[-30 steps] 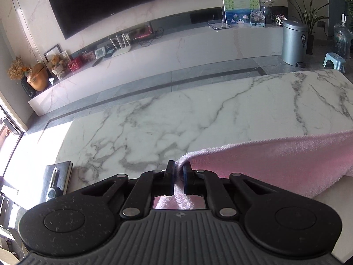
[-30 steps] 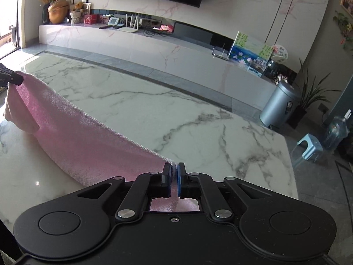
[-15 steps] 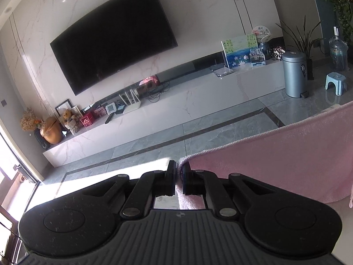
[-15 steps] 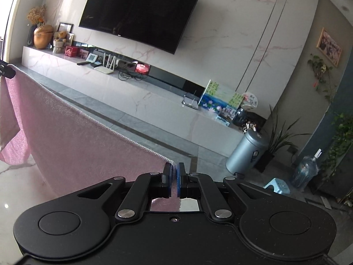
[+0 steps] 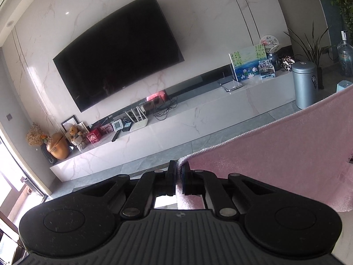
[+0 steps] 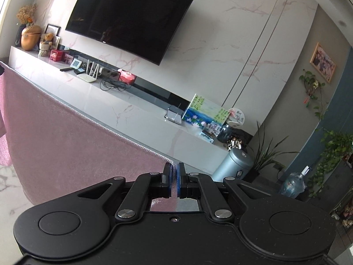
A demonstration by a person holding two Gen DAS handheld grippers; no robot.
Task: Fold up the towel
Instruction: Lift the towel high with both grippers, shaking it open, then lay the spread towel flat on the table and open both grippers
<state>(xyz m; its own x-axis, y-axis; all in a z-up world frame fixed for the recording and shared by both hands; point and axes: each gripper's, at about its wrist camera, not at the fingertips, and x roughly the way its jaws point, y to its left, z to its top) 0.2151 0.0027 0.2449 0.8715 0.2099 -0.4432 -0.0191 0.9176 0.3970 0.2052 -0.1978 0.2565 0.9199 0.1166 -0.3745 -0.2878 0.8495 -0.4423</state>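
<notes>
Left gripper (image 5: 179, 172) jaws clenched on pink towel (image 5: 275, 154) corner; cloth stretches rightward from jaws. Right gripper (image 6: 174, 175) jaws clamped on opposite corner; towel (image 6: 66, 141) hangs leftward above desk (image 6: 11, 198).

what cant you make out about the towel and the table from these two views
- Left wrist: pink towel runs off the right edge; its lower hem sits behind the left gripper.
- Right wrist: towel's lower edge hidden by the right gripper; only a sliver of marble table shows.

A black television (image 5: 119, 50) is hanging on the marble wall. Under it, a teddy bear (image 5: 74, 131) and a painting (image 5: 248, 63) are standing on the long cabinet (image 5: 198, 114), beside a silver bin (image 5: 304, 84).
</notes>
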